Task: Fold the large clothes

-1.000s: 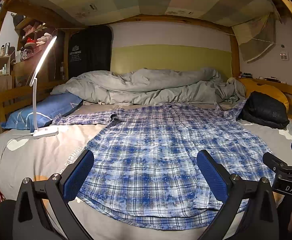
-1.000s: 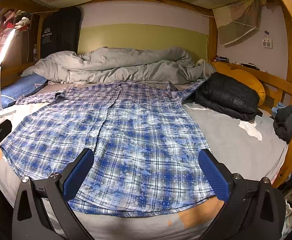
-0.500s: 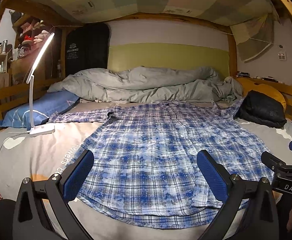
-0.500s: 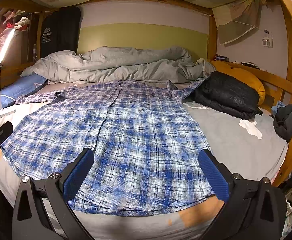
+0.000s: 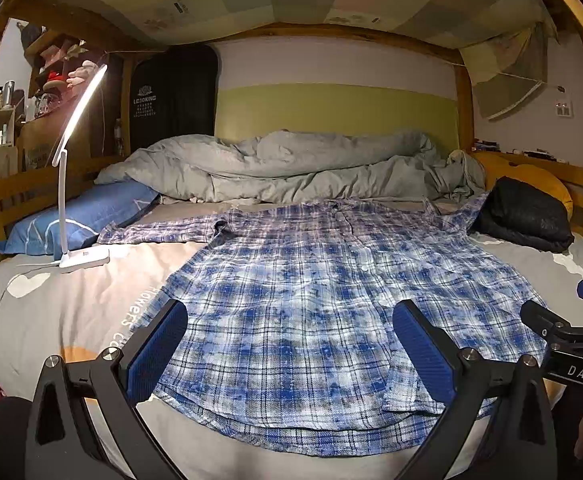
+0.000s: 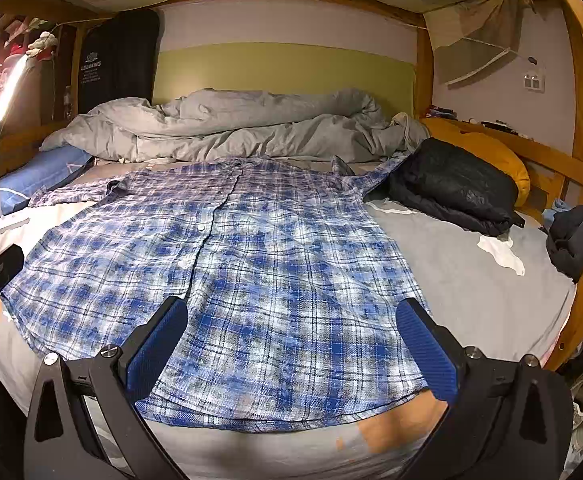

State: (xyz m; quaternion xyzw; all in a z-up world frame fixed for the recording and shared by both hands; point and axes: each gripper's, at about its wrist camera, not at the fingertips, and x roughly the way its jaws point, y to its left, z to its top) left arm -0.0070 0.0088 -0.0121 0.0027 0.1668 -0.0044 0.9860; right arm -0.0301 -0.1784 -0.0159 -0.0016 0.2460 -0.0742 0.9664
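Blue plaid shirt [image 5: 311, 312] flat on grey bed sheet [image 5: 71, 304], collar far, hem near, long axis running away. Left gripper [image 5: 291, 344], right gripper [image 6: 291, 340]: spread wide, empty, above hem.

right hand-held gripper [image 6: 291, 344]: blue pads wide apart, nothing between them, over shirt hem | plaid shirt [image 6: 227, 264]: spread flat, buttoned front up, collar toward far end, sleeves out sideways | bed [image 6: 471, 280]: grey sheet | grey duvet [image 6: 231, 128]: bunched behind shirt | black jacket [image 6: 451, 184]: beside right sleeve | lamp [image 6: 1, 112]: lit, far left
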